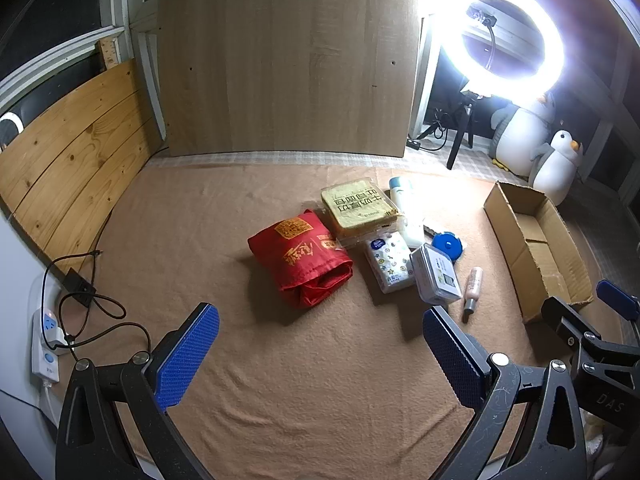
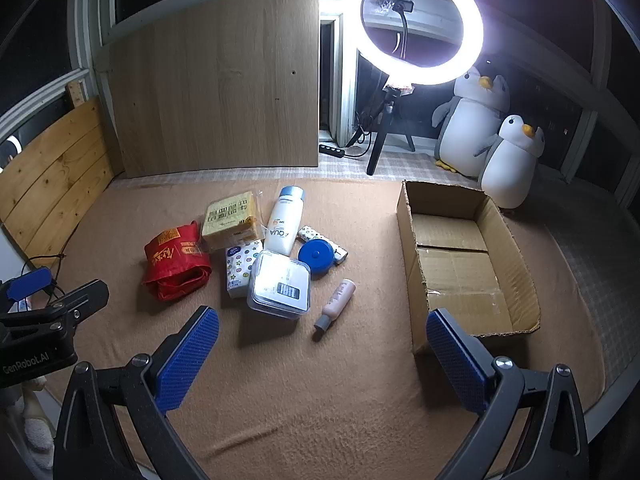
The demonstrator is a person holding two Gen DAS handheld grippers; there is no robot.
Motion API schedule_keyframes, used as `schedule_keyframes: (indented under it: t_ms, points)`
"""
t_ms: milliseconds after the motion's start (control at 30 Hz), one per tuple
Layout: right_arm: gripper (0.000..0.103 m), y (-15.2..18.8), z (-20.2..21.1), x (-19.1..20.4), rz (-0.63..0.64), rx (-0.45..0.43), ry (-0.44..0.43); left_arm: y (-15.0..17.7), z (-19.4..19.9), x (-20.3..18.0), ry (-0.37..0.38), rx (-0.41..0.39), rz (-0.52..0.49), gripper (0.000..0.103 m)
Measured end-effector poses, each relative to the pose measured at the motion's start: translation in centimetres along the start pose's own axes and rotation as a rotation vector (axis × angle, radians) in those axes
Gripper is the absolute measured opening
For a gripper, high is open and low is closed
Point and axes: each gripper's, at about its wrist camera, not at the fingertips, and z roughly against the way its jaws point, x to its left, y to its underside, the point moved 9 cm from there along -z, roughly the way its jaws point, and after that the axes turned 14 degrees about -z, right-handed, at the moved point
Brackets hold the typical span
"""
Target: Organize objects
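Observation:
A pile of objects lies on the tan blanket (image 2: 300, 380): a red cloth bag (image 1: 304, 260) (image 2: 176, 262), a yellow bread pack (image 1: 358, 206) (image 2: 230, 220), a patterned tissue pack (image 1: 390, 260) (image 2: 240, 268), a clear plastic box (image 1: 436, 274) (image 2: 280, 284), a white lotion bottle (image 2: 284, 220), a blue round tape measure (image 2: 316, 256) and a small pink bottle (image 1: 472, 286) (image 2: 336, 300). An open, empty cardboard box (image 1: 536, 248) (image 2: 460, 260) stands to the right. My left gripper (image 1: 320, 356) and right gripper (image 2: 320, 356) are both open and empty, short of the pile.
A lit ring light on a tripod (image 2: 412, 20) and two plush penguins (image 2: 508, 160) stand at the back right. Wooden boards (image 2: 216, 84) lean against the back and left. A power strip with cables (image 1: 48, 340) lies at the left edge.

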Motion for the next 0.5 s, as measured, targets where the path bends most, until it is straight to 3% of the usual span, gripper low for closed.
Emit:
schedule_keyframes:
  t_ms: [500]
  points:
    - [0.103, 0.00, -0.05, -0.12, -0.005, 0.005, -0.001, -0.19, -0.03, -0.09, 0.001, 0.001, 0.001, 0.103]
